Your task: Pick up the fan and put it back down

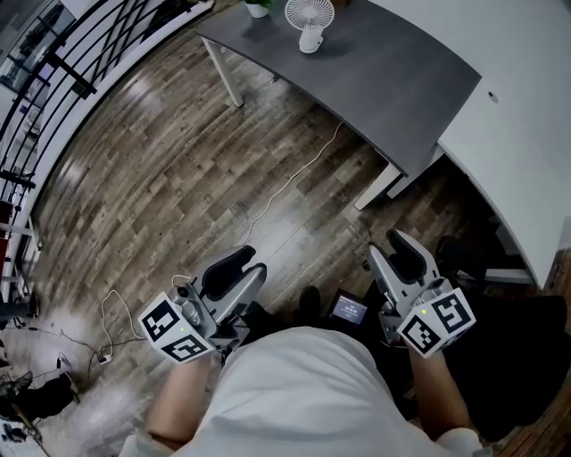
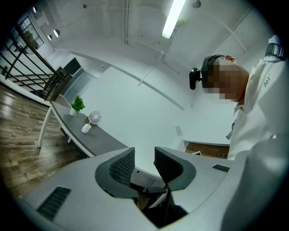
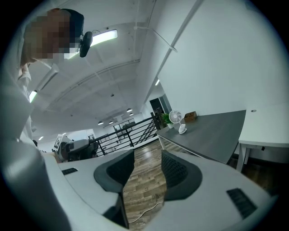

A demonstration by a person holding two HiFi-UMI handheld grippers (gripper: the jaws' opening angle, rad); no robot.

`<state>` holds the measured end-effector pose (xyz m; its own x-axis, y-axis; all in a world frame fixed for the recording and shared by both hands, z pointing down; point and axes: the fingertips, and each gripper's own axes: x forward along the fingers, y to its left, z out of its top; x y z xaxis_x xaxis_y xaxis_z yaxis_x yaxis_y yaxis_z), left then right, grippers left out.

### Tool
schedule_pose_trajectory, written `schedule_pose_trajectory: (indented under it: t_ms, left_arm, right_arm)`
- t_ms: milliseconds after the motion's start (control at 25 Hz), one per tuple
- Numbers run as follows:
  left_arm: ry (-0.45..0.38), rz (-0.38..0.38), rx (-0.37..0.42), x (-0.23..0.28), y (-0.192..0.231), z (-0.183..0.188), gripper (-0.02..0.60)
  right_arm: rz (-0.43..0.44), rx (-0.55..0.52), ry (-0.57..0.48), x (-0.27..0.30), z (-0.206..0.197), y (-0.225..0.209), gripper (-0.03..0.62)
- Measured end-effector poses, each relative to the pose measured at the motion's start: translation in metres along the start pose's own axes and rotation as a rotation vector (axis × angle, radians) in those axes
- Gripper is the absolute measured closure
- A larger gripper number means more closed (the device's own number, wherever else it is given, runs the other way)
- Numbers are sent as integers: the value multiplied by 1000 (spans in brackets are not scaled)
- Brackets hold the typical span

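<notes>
**A:** How many things did you count there?

**B:** One fan (image 1: 309, 20), white, standing upright on the gray desk (image 1: 393, 89), near its far end. Just beside it was one small potted plant (image 1: 258, 7). In the right gripper view there was also one brown box (image 3: 190, 116) behind the fan, near the wall. There were two desks: the gray one and a white desk (image 1: 526, 134) touching its right side.

**A:** And the tongs?

**B:** Two. The left gripper (image 1: 248, 261) and the right gripper (image 1: 390, 245) were both held low, close to the person's body and well apart from the fan. Each one carried one marker cube. The jaws of both stood apart and gripped nothing. Through the right gap only the wooden floor (image 1: 178, 161) showed, and through the left gap only the white wall.

**A:** Could you read any writing?

**B:** Only the black and white square patterns on the cubes. A small print on the person's white clothing was too small to read.

**A:** What lay between the tongs and the fan?

**B:** Open floor with one thin white cable (image 1: 285, 183) across it, and the white legs of the gray desk. A black railing (image 1: 53, 80) ran along the left side. One small device with a lit screen (image 1: 348, 310) sat between the two grippers.
</notes>
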<state>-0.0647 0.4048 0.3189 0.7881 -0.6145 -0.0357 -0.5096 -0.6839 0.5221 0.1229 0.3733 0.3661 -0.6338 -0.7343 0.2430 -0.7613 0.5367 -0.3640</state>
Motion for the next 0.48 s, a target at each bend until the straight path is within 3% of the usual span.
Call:
schedule_pose_trajectory:
  t_ms: [480]
  left_arm:
    - [32, -3, -10, 14, 14, -3, 436]
  right_arm:
    - [52, 39, 28, 27, -11, -6, 424]
